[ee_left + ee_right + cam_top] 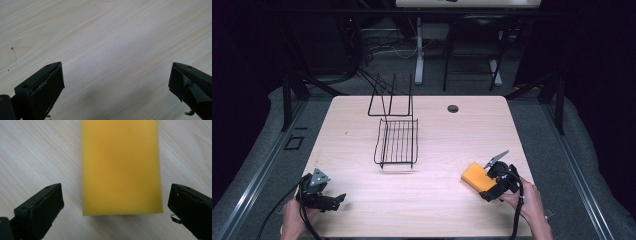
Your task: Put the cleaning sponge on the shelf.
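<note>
Two grippers sit spread wide — the right gripper straddles a yellow sponge (untouched) near the table's right edge; the left gripper is over bare wood, with a wire rack mid-table.

Dim room, lit wooden table

A pale wood table with a round cable hole at 12 o'clock stands on grey floor. Beyond it, at 12 o'clock, a white desk leg; loose cables at 11; darkness at 9 and 3.
</note>
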`<state>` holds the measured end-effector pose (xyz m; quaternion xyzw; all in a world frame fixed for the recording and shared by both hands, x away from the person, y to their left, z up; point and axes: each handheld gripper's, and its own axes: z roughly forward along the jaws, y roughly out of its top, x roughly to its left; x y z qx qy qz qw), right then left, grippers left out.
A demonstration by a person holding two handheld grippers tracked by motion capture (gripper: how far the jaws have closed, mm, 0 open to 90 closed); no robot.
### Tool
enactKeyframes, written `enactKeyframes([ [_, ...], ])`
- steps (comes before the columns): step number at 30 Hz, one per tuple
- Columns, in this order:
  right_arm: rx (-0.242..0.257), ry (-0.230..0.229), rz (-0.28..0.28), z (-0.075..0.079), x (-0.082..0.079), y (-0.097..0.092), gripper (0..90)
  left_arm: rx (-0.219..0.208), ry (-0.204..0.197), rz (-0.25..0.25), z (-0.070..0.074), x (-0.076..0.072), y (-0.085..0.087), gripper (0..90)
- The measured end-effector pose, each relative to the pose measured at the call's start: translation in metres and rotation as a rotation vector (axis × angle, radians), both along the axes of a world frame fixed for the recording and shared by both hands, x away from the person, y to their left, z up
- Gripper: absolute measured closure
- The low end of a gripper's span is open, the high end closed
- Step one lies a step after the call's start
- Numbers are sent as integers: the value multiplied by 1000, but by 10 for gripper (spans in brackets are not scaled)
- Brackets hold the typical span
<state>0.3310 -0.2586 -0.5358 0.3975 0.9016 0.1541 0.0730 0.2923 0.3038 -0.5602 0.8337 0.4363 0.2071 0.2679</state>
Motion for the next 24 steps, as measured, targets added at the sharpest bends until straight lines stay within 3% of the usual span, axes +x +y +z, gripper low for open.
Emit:
enactKeyframes([
  [6,-13,-3,-9,-6,2,0,3,-5,11,-7,0,1,-1,0],
  [20,-41,12,-22,-13,5,1,200,-8,14,-7,0,1,-1,0],
  [24,-37,6,-21,-12,4,0,216,-8,15,-11,1,0,-2,0],
])
